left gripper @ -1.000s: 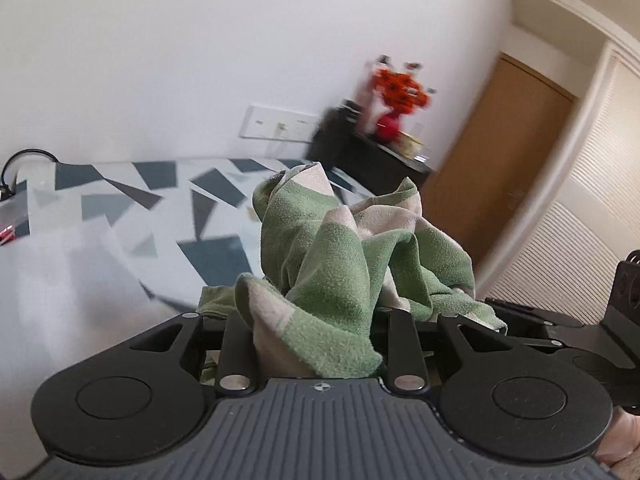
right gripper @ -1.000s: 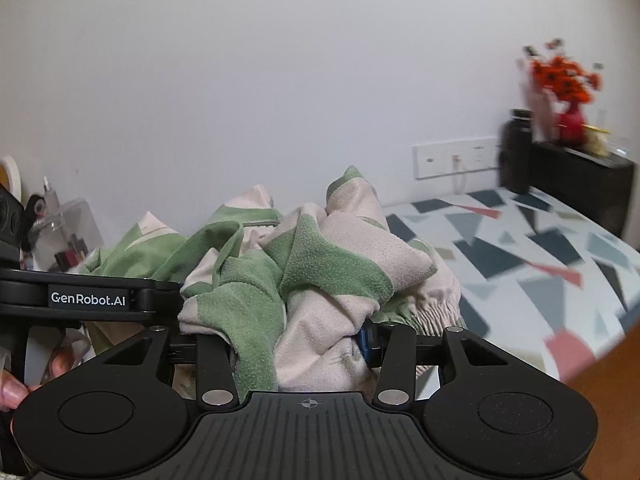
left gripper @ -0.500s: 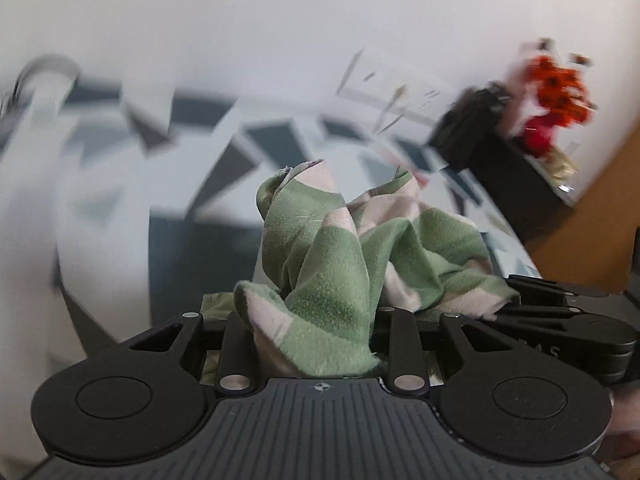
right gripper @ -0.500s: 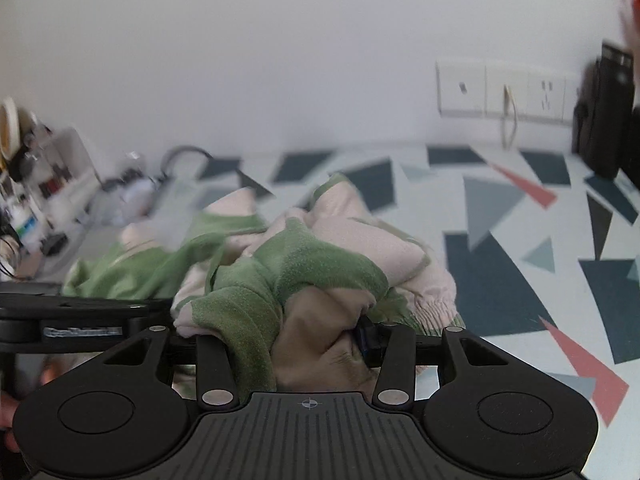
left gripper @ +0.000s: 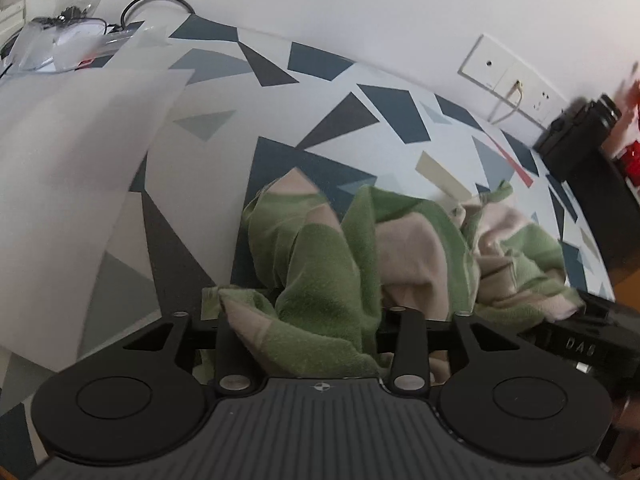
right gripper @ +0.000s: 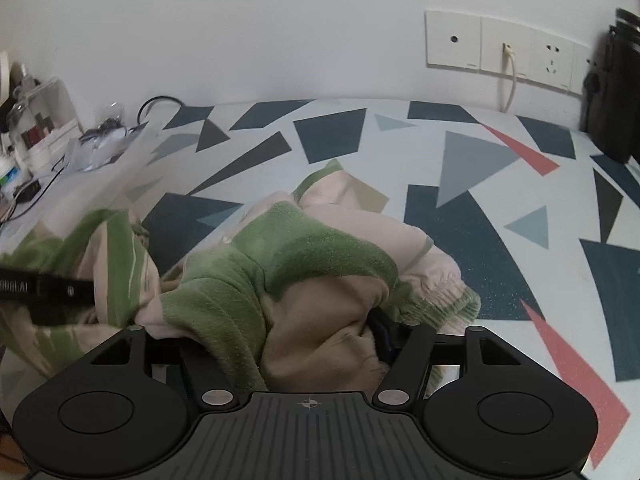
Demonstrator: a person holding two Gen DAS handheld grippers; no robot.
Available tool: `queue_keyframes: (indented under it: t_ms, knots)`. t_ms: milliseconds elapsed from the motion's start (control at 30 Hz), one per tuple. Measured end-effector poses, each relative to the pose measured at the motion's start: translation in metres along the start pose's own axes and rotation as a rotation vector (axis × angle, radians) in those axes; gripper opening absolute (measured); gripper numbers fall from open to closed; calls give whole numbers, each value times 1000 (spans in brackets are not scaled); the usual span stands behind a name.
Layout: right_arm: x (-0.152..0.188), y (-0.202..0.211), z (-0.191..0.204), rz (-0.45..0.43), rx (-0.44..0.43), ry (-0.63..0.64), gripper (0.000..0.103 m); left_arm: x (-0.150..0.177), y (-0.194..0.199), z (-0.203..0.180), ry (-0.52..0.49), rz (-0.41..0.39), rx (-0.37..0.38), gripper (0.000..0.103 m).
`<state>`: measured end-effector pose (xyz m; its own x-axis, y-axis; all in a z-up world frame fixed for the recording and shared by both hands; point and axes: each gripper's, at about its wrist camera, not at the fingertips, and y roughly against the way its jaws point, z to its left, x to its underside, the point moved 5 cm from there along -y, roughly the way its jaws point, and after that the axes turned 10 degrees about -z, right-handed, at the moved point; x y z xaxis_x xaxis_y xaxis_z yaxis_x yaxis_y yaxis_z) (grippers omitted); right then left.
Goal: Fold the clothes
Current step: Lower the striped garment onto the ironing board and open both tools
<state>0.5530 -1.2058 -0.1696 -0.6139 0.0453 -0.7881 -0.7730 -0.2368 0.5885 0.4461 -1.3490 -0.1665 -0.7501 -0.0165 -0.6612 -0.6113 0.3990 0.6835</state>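
A green and beige striped garment (left gripper: 404, 240) lies crumpled in a heap on the table with a triangle pattern (left gripper: 320, 128). My left gripper (left gripper: 316, 320) points down at the heap's left end. Its jaws are opening and a fold of cloth still lies between them, hiding the pads. My right gripper (right gripper: 296, 332) is at the other end of the garment (right gripper: 312, 256). Its jaws are also opening, with bunched beige and green cloth between them. Each gripper's body shows at the edge of the other's view, close alongside.
Wall sockets (right gripper: 504, 46) with a plugged cable sit behind the table (right gripper: 480, 152). A black box (right gripper: 616, 92) stands at the right end. Plastic bags and a black cable (right gripper: 100, 136) clutter the far left, beside a translucent sheet (left gripper: 80, 160).
Both grippers have come down from mid-air and tilted toward the table. The garment, held up before, now rests on the tabletop. Both pairs of fingers stand wider apart than before.
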Motion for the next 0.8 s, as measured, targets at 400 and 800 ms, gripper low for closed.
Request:
queue_keyframes:
  t_ms: [400, 800]
  knots:
    - [-11, 93, -10, -56, 77, -148, 87, 8, -6, 7, 25, -2, 84, 59]
    - [-57, 160, -4, -134, 247, -193, 82, -27, 60, 41, 6, -183, 168, 61]
